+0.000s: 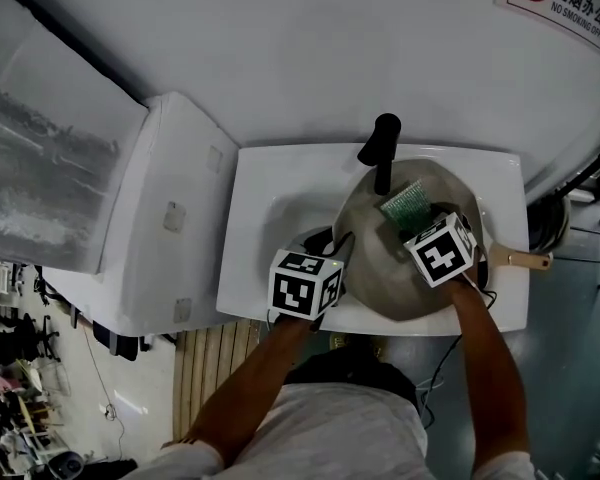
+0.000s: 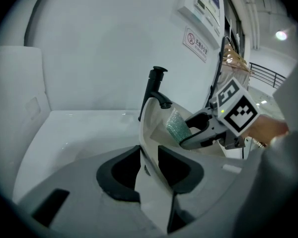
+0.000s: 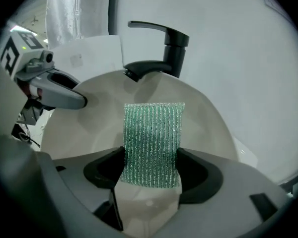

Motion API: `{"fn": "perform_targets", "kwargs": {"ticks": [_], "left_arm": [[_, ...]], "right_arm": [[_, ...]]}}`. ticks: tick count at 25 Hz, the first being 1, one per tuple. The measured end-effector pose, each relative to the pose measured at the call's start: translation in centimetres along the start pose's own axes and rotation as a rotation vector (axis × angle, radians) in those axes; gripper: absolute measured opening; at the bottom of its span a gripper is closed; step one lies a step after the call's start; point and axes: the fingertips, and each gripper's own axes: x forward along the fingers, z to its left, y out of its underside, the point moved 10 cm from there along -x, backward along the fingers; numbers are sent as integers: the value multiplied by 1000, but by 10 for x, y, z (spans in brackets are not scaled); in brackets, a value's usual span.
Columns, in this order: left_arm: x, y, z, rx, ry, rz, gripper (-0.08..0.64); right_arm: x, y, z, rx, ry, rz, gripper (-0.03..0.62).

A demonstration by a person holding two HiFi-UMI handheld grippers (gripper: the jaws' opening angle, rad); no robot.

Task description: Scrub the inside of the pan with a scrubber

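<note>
A beige pan with a wooden handle stands tilted in the white sink. My left gripper is shut on the pan's near left rim, which runs between its pads. My right gripper is shut on a green mesh scrubber and holds it over the pan's inside, below the faucet. In the right gripper view the scrubber stands upright between the pads, facing the pan's inner wall. Whether it touches the pan I cannot tell.
A black faucet rises behind the pan, close to the scrubber. A white cabinet adjoins the sink on the left. The white wall stands right behind. Cables and a dark object lie to the sink's right.
</note>
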Motion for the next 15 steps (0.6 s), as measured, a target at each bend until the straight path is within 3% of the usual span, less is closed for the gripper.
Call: {"fn": "perform_targets", "kwargs": {"ticks": [6, 15], "left_arm": [[-2, 1, 1, -8, 3, -6, 121], [-1, 0, 0, -16, 6, -9, 121]], "right_arm": [[-16, -2, 37, 18, -129, -1, 337], [8, -5, 67, -12, -193, 34, 339]]}}
